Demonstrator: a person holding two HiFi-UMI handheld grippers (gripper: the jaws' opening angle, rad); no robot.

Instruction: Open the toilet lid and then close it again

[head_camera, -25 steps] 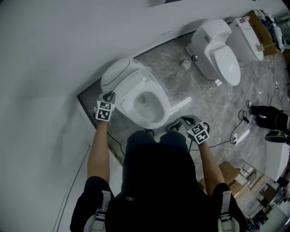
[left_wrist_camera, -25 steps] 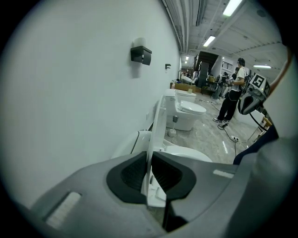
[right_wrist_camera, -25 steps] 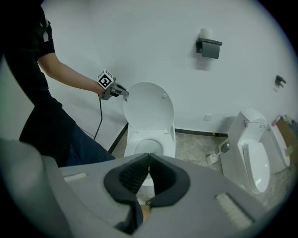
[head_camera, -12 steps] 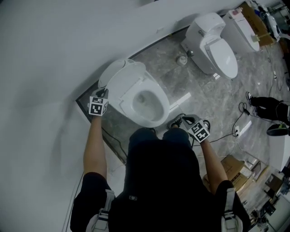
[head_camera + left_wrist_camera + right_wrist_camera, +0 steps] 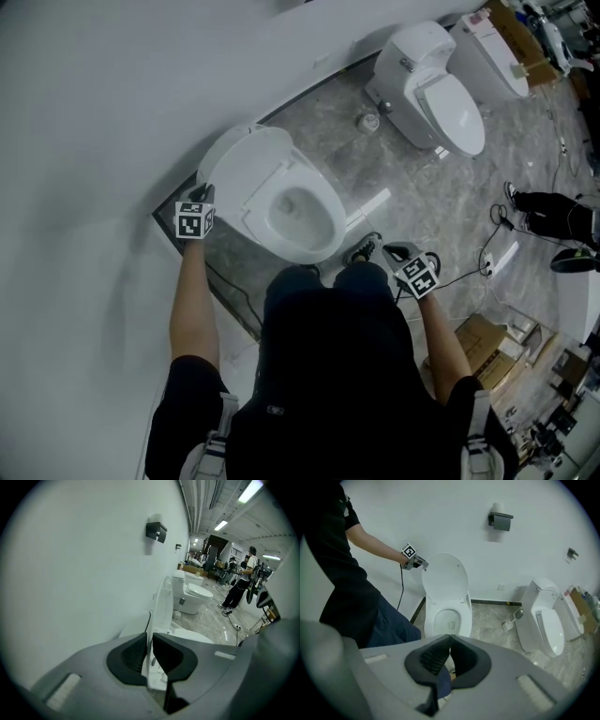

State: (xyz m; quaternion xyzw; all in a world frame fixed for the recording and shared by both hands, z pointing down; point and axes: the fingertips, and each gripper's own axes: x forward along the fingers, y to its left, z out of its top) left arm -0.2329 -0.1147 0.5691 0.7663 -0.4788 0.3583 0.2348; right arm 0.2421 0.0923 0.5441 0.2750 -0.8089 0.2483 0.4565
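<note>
The toilet lid (image 5: pixel 445 576) is up. It stands almost straight and leans back near the white wall (image 5: pixel 454 522). The left gripper (image 5: pixel 150 637) grips the side edge of the lid, up near its top. Its jaws are squeezed on the thin white edge, one pad on each side.

The right gripper (image 5: pixel 450 637) hangs low, by the person's leg (image 5: pixel 389 625) and well away from the toilet. Its jaws are pressed together with nothing between them.

Under the lid, the toilet bowl (image 5: pixel 465 616) is open. The seat ring lies flat on it. Inside it is white, with a small hole at the bottom.

A second toilet (image 5: pixel 543 616) stands to the right on the grey stone floor (image 5: pixel 492 620). Its lid is down, so its bowl is covered. Between the two toilets a small white pot (image 5: pixel 507 626) sits on the floor, and what looks like a brush sticks out of it.

High on the wall there is a dark holder (image 5: pixel 501 521). A white paper roll (image 5: pixel 498 507) sits on top of it.

In the head view, brown cardboard boxes (image 5: pixel 480 345) stand on the floor to the person's right. I cannot tell what is in them.
</note>
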